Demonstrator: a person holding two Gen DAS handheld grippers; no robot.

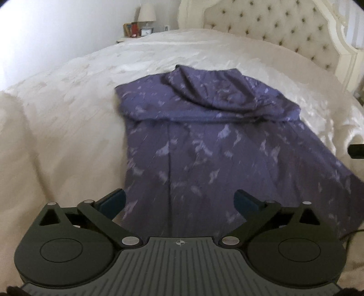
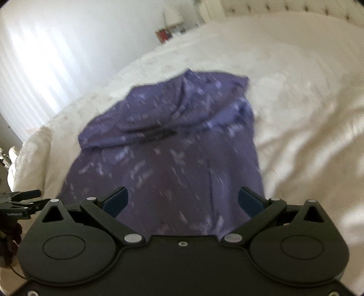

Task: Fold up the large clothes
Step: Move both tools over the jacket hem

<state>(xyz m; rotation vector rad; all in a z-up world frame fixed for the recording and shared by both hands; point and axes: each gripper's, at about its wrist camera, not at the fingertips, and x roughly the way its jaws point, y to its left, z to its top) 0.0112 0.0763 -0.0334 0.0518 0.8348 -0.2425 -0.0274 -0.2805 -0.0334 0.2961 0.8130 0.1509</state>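
While both tools hang above the near end of the bed, nothing is held. Left gripper (image 1: 179,202): jaws spread wide, blue pads apart, only cloth far below showing between them. Right gripper (image 2: 183,200): same, jaws wide and empty.

Task item: a large purple garment of thin printed fabric with pale blotchy marks (image 1: 204,141), lying on the cream quilted bedspread (image 1: 68,118), roughly at the middle of the bed and running toward its near edge. Far end is doubled back over the body, forming a soft, rumpled flap with a fold line straight across; likely one fold is made, and the rest lies flat so a further fold can be taken from the near end. Judgement only.

Flap is loose and slightly bunched, not squared; its corners may want smoothing before the next fold.

Both grippers point down at the cloth from the near side, side by side, which suits taking the two near corners at once.

Background: tufted cream headboard (image 1: 284,29), bedside lamp with a pale shade (image 1: 147,12). Right wrist view is motion-blurred; fine detail unreadable.
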